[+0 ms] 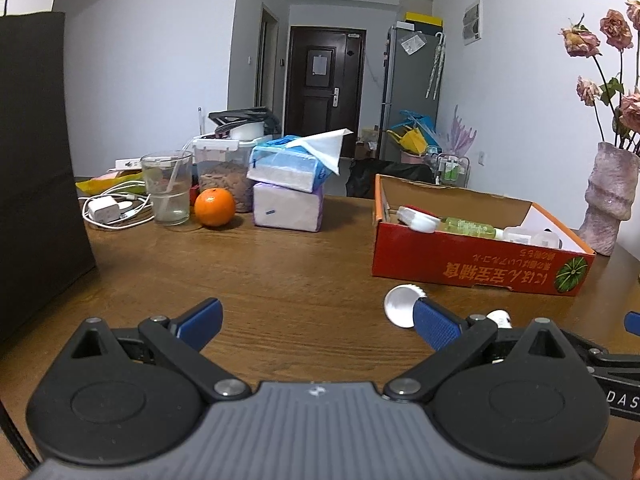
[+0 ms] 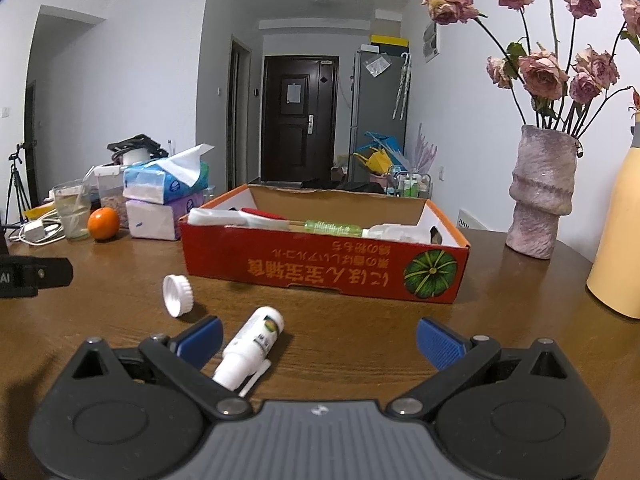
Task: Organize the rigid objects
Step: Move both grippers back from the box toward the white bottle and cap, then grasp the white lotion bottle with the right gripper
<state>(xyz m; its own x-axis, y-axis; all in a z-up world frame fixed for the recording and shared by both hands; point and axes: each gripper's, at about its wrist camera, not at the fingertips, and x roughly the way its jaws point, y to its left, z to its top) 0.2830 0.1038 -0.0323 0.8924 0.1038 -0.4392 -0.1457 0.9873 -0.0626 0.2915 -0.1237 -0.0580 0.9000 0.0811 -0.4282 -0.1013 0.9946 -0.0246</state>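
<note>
Bottle (image 2: pixel 250 350), small, white and capless, lies on its side on the brown wooden surface (image 2: pixel 360 332) in front of the red cardboard box (image 2: pixel 320 270), well short of the box's near wall. It rests just beside the left finger of the right tool (image 2: pixel 318 338), whose blue-padded fingers stand spread wide and grip nothing. White ribbed cap (image 2: pixel 178 295) lies on its edge to the left of the bottle, nearer the box, apart from both. The box holds several items laid flat, among them a green-tinted bottle (image 2: pixel 334 227) and a white-and-red object (image 2: pixel 256 216). The left tool (image 1: pixel 318 322) hovers low over the surface, released, nothing between its fingers; in its view the cap (image 1: pixel 400 306) sits partly behind its right finger. Right of the box stands a pink textured vase (image 2: pixel 540 192) with dried roses. Left of the box sit stacked tissue packs (image 2: pixel 164 196), an orange (image 2: pixel 103 223) and a glass (image 2: pixel 73 208).
</note>
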